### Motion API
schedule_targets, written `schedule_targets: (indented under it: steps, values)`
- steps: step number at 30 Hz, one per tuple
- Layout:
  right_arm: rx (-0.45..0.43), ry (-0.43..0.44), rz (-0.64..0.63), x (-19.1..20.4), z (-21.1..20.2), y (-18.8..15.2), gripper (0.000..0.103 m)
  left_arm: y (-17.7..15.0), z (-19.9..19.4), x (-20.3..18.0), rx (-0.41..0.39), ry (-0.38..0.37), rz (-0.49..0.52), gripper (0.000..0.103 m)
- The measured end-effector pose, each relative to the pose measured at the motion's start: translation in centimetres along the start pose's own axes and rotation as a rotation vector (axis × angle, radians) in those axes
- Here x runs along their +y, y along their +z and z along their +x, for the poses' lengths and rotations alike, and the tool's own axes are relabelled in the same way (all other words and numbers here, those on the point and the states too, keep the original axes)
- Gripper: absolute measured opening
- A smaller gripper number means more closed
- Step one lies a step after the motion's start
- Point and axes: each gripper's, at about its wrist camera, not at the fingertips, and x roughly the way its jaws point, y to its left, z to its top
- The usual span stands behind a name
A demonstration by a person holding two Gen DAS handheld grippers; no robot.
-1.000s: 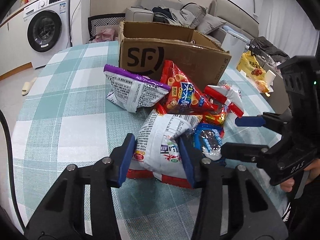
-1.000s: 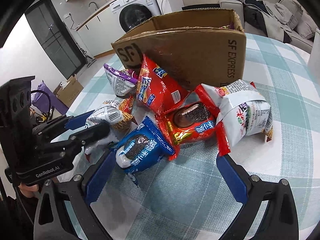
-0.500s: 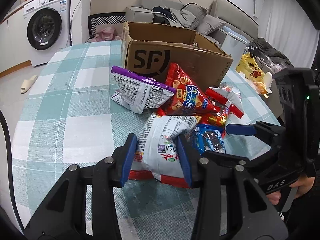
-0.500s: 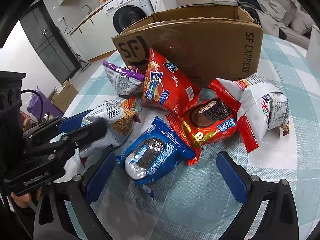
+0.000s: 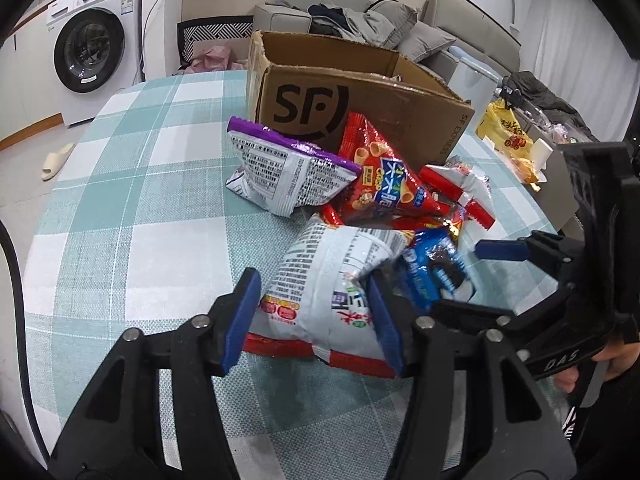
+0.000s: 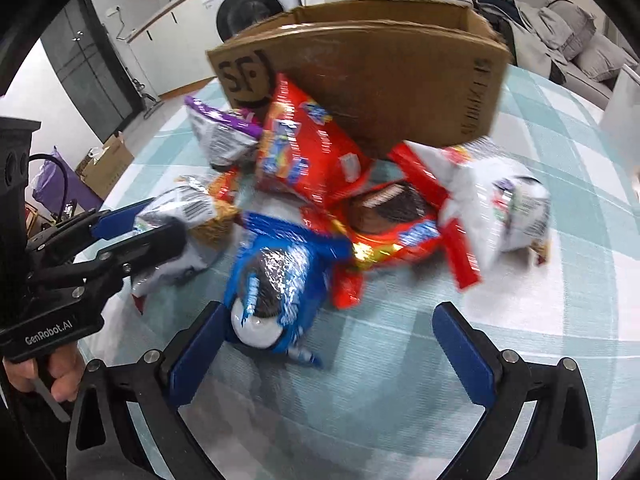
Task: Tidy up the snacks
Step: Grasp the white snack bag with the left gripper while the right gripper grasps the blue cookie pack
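Observation:
A pile of snack bags lies on the checked tablecloth in front of an open cardboard box (image 5: 360,92) marked SF. My left gripper (image 5: 316,320) is shut on a white and red snack bag (image 5: 332,280), squeezing its near end; it also shows in the right wrist view (image 6: 180,220). My right gripper (image 6: 328,344) is open and empty, its left finger (image 6: 196,344) touching a blue cookie pack (image 6: 280,280). Behind lie a red cookie pack (image 6: 392,220), a red chip bag (image 6: 308,152), a purple-topped bag (image 5: 284,172) and another white and red bag (image 6: 500,204).
The table (image 5: 128,208) has a teal and white plaid cloth. A washing machine (image 5: 92,40) stands at the back left, a sofa (image 5: 360,20) with clothes behind the box. A yellow bag (image 5: 508,136) lies to the right.
My left gripper has closed tighter on the white and red bag. My right gripper has moved forward, so the blue cookie pack now lies at its left finger.

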Motion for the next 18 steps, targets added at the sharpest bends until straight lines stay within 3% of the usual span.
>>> schedule_targets:
  steps: [2, 10, 14, 18]
  values:
    - [0.005, 0.004, 0.001, -0.5, 0.0, 0.0, 0.103, -0.1, 0.4, -0.2, 0.011, 0.029, 0.011, 0.065]
    - [-0.038, 0.023, -0.021, 0.7, 0.0, 0.0, 0.101, -0.6, 1.7, -0.7, 0.015, 0.034, 0.028, 0.065]
    - [-0.042, 0.031, -0.066, 2.2, 0.3, -0.1, 0.096, -0.8, 1.6, -0.7, 0.000, 0.017, 0.032, 0.056]
    - [-0.033, 0.035, -0.097, 3.5, 1.4, 0.0, 0.082, -0.7, 0.9, -0.9, -0.026, 0.002, 0.046, 0.047]
